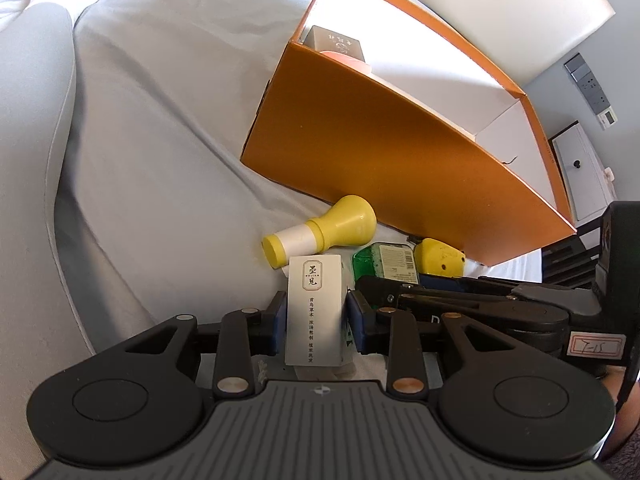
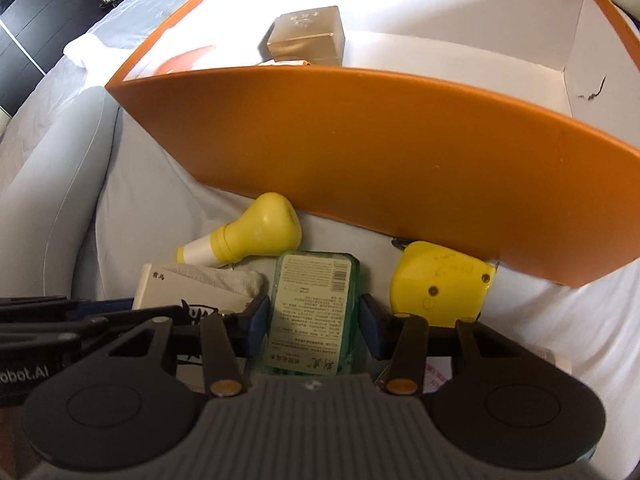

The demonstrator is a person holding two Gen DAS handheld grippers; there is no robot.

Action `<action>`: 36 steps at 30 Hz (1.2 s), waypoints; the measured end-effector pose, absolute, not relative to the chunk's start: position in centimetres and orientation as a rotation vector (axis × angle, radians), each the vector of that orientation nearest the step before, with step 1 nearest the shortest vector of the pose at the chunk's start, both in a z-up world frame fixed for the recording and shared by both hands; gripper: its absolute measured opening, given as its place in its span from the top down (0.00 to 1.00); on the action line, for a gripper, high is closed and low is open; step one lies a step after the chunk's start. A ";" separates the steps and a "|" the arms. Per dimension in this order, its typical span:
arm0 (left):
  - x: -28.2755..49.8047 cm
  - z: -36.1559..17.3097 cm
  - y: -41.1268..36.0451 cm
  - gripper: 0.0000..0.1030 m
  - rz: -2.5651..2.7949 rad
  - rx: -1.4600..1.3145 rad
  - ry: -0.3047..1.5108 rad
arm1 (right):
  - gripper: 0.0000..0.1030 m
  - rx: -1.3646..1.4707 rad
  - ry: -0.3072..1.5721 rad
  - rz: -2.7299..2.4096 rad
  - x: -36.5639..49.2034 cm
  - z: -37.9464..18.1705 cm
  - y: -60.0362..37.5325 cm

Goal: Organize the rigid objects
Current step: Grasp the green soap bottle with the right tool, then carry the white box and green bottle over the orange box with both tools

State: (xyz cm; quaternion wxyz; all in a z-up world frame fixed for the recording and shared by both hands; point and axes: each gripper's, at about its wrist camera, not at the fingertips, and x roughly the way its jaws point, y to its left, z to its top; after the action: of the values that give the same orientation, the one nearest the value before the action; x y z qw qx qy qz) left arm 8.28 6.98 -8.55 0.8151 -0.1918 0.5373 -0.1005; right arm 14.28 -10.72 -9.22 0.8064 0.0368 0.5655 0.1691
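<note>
My left gripper (image 1: 316, 320) is shut on a tall white carton (image 1: 315, 312) with black characters, its blue pads pressed on both sides. To its right lies a green bottle (image 1: 380, 260) with its label up, and my right gripper (image 2: 313, 328) is shut on this green bottle (image 2: 312, 304), with the pads against its sides. Both tools stand side by side, pointing steeply down at the bed. A yellow bulb-shaped bottle (image 1: 332, 228) and a yellow tape-measure case (image 2: 440, 284) lie against the near wall of the open orange box (image 2: 360, 140). A gold box (image 2: 308, 36) sits inside it.
Everything lies on a pale grey bedsheet (image 1: 168, 120), with a raised duvet fold (image 1: 36, 120) at the left. A white cloth (image 2: 240, 280) lies by the carton. A paper slip (image 2: 440, 376) lies under my right gripper. A white nightstand (image 1: 580, 168) stands beyond the box.
</note>
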 end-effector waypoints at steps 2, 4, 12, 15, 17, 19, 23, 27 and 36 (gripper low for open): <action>8.1 -8.6 7.0 0.66 -0.204 -0.413 1.142 | 0.53 0.069 1.207 0.367 14.2 -9.4 -10.7; 7.8 -8.4 7.0 0.68 -0.199 -0.415 1.130 | 0.54 0.078 1.202 0.361 14.0 -9.1 -10.8; 5.9 -7.0 6.9 0.71 -0.208 -0.423 1.079 | 0.55 0.118 1.146 0.345 12.0 -6.3 -12.3; 5.3 -5.8 7.2 0.71 -0.222 -0.440 1.042 | 0.55 0.146 1.111 0.332 11.0 -4.8 -13.2; 5.1 -4.6 7.3 0.71 -0.232 -0.445 1.010 | 0.55 0.163 1.089 0.329 10.7 -3.7 -13.7; 5.0 -3.4 7.2 0.71 -0.238 -0.446 0.977 | 0.55 0.174 1.059 0.331 10.2 -2.4 -14.3; 5.4 -1.0 7.0 0.71 -0.262 -0.444 0.912 | 0.55 0.191 0.998 0.335 10.1 0.4 -15.1; 6.5 1.3 6.5 0.71 -0.289 -0.430 0.854 | 0.55 0.205 0.966 0.347 10.4 3.1 -16.1; 10.0 5.6 5.4 0.71 -0.360 -0.432 0.744 | 0.55 0.220 0.895 0.378 13.5 9.8 -18.9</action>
State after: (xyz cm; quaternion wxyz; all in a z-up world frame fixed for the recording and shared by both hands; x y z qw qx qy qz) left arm 10.04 5.40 5.59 0.8932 -0.2084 0.3589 -0.1733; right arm 13.47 -18.93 9.79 0.8786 0.1057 0.4291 0.1812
